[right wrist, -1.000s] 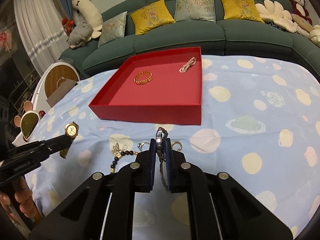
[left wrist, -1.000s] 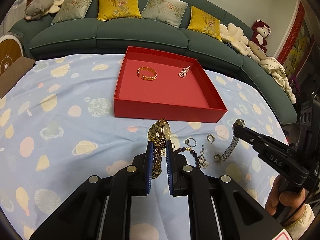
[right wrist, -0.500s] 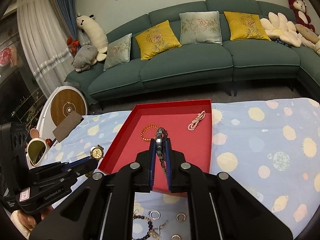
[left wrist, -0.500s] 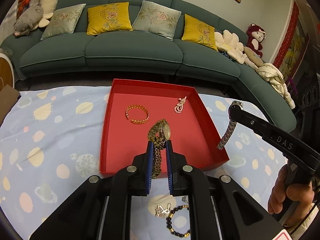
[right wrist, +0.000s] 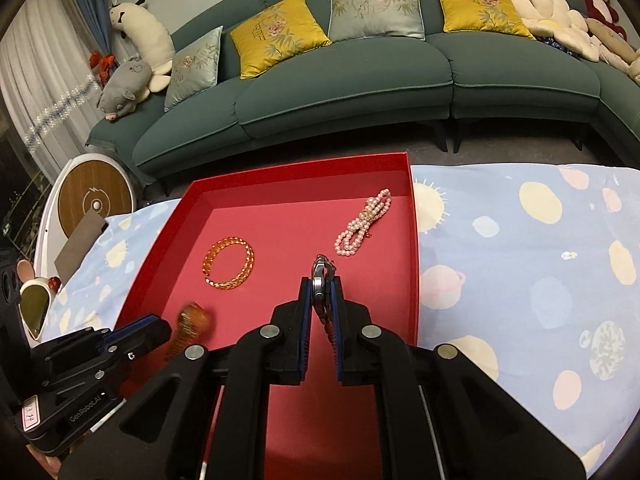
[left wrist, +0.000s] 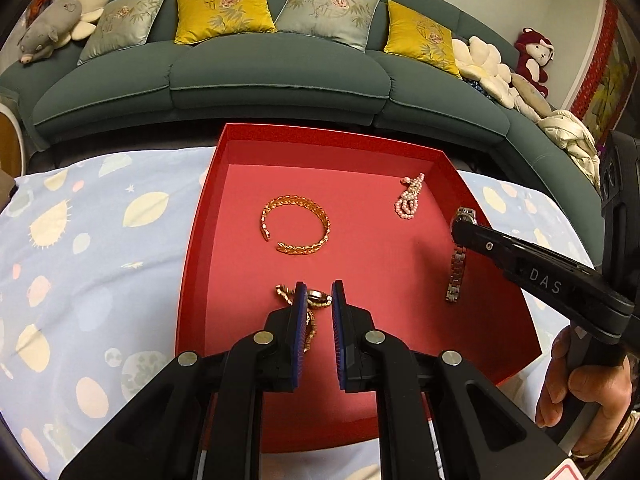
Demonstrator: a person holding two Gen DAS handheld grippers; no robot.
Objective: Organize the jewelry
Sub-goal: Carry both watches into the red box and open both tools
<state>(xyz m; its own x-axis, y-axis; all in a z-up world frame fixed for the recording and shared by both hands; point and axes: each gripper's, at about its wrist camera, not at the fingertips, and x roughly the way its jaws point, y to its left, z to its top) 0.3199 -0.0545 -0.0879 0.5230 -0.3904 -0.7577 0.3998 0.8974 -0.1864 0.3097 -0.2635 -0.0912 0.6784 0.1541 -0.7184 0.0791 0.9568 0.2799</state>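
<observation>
Gold watch [left wrist: 316, 300]: clamped between the pads of the left claw [left wrist: 317, 300], at 6 o'clock inside the red tray [left wrist: 404, 384]; whether it touches the tray floor cannot be told.
Silver watch [right wrist: 321, 280]: clamped edge-on in the right claw [right wrist: 321, 292], band hanging down above the tray's 3 o'clock side.
Gold bangle [left wrist: 297, 230]: lying flat on the tray floor, toward 11 o'clock of the gold watch.
Pearl bracelet [left wrist: 410, 201]: folded, at the tray's 1 o'clock corner, well apart from the bangle.
Red tray: open and shallow, on the tabletop.
Tablecloth [left wrist: 84, 248]: pale blue with planet print, covering the tabletop around the tray.
Sofa [left wrist: 276, 80]: green, with cushions, at 12 o'clock beyond the tabletop.
</observation>
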